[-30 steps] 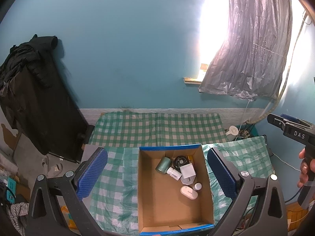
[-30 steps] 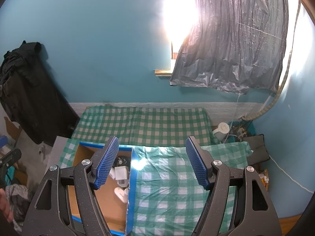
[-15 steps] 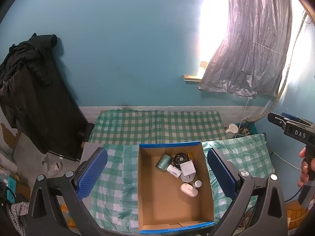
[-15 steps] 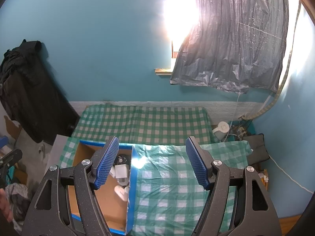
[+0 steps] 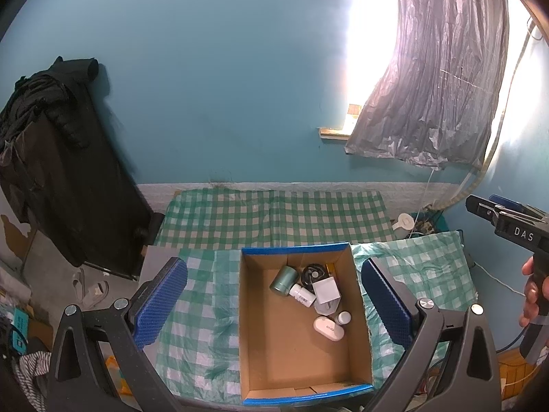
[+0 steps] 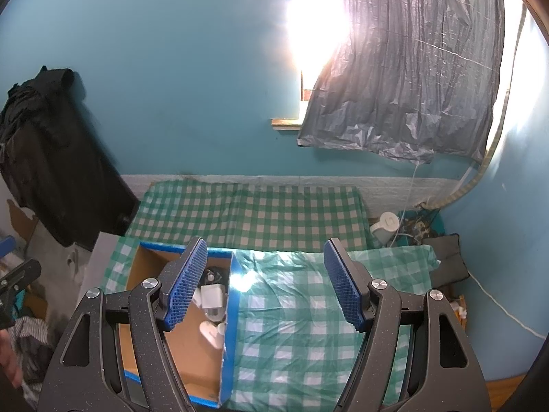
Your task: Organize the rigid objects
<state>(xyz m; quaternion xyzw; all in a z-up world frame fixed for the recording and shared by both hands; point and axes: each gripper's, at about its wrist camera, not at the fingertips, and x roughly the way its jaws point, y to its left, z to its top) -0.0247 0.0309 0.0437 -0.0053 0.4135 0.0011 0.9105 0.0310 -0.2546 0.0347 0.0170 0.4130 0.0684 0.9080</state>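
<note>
Little had shifted over the last second: the cardboard box point(image 5: 302, 326) only slid slightly lower between the left gripper's point(image 5: 274, 304) fingers. Both the left and the right gripper point(image 6: 266, 285) stood wide apart and held nothing. Below and ahead of the left one, the box held a green tin point(image 5: 284, 280), a white cube point(image 5: 327, 290) and a white case point(image 5: 328, 328), clustered at its far right. Left of the right gripper sat the same box; ahead lay bare checked cloth point(image 6: 308, 309). Whether sorting was beginning or finished couldn't be judged; any reach should drop straight in, clear of the walls.
</note>
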